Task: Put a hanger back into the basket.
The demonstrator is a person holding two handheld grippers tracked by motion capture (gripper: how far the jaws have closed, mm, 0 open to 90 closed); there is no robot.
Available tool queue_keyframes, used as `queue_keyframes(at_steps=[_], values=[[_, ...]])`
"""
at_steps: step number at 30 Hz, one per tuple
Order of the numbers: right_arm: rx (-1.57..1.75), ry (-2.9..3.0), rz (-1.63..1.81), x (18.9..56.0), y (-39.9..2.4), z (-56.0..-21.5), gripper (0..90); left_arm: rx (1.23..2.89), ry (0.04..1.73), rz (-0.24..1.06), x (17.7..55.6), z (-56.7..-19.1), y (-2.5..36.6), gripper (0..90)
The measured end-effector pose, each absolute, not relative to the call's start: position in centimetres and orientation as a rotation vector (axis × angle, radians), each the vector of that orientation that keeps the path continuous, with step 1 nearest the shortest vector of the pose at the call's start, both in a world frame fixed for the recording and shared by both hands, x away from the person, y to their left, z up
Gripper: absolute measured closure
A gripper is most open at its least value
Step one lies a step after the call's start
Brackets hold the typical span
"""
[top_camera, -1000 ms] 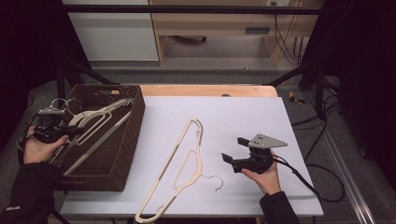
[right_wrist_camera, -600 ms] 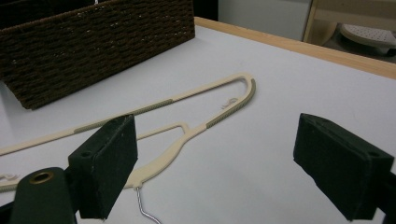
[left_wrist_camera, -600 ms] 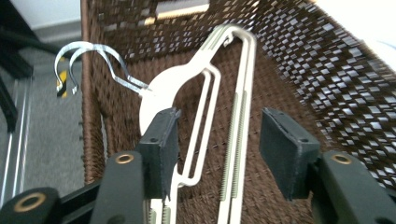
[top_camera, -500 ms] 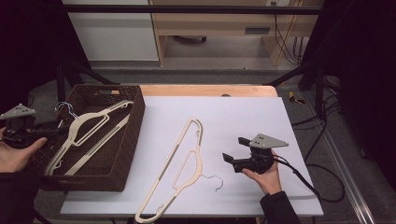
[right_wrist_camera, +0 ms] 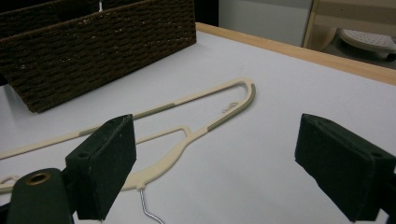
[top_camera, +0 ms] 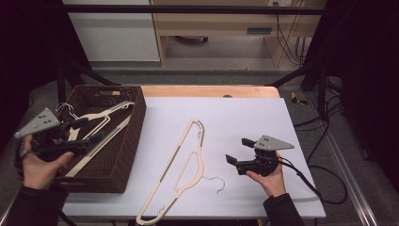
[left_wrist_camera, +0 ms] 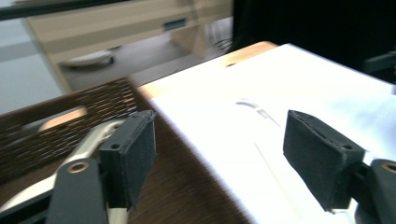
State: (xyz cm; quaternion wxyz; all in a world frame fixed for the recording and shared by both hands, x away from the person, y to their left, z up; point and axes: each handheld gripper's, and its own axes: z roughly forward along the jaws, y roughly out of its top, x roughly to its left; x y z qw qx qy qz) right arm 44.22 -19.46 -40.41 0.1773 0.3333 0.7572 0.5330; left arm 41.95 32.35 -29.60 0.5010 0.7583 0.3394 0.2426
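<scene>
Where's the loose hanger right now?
In the high view, the cream hanger lies flat on the white table, between the wicker basket and the right gripper.

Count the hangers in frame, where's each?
3 visible: one flat on the white table, hanger on the table; two inside the wicker basket, upper hanger and lower hanger. More may be hidden in the basket.

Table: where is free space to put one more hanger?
Free: the white table between the hanger and its right edge, behind the right gripper. Crowded: the basket, holding hangers, with the left gripper above it.
</scene>
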Motion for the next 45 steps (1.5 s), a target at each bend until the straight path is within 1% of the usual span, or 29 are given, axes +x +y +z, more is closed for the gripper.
queue_keyframes(at_steps=[1,2,3,4,7,11,12,15,23,30,31,36,45], values=[[0.943,2.143,1.508,44.2,-19.5,-40.4,12.4,1.833,0.820,0.586,42.0,-29.6,32.4,21.6],[0.942,2.139,1.508,44.2,-19.5,-40.4,12.2,1.835,0.803,0.580,41.7,-29.9,31.5,21.6],[0.935,2.139,1.512,44.1,-19.6,-40.3,12.1,1.841,0.789,0.576,41.6,-30.2,30.8,16.9],[0.935,2.139,1.512,44.1,-19.6,-40.3,12.1,1.837,0.782,0.567,41.4,-30.5,30.0,16.9],[0.943,2.128,1.521,43.9,-19.7,-40.1,11.5,1.842,0.753,0.554,40.8,-31.8,27.4,11.7],[0.935,2.127,1.526,43.8,-19.8,-40.1,11.4,1.841,0.755,0.537,40.5,-32.8,26.0,9.4],[0.937,2.129,1.531,43.6,-19.8,-40.1,11.4,1.839,0.756,0.510,40.4,-33.6,25.3,9.4],[0.932,2.141,1.527,43.5,-19.7,-40.2,11.4,1.862,0.762,0.494,40.5,-34.3,24.6,8.6],[0.938,2.164,1.516,43.5,-19.5,-40.8,11.5,1.916,0.784,0.440,40.6,-37.7,21.7,8.4],[0.937,2.189,1.507,43.4,-19.0,-41.3,11.5,1.930,0.786,0.415,40.5,-39.3,20.8,9.0],[0.935,2.202,1.503,43.4,-18.8,-41.5,11.5,1.953,0.786,0.394,40.6,-39.7,20.4,9.0],[0.932,2.226,1.498,43.4,-18.4,-41.9,11.5,1.978,0.779,0.378,40.4,-40.3,19.8,9.2],[0.903,2.287,1.455,43.4,-17.1,-42.7,14.3,2.021,0.767,0.345,40.4,-41.9,19.2,9.5]])
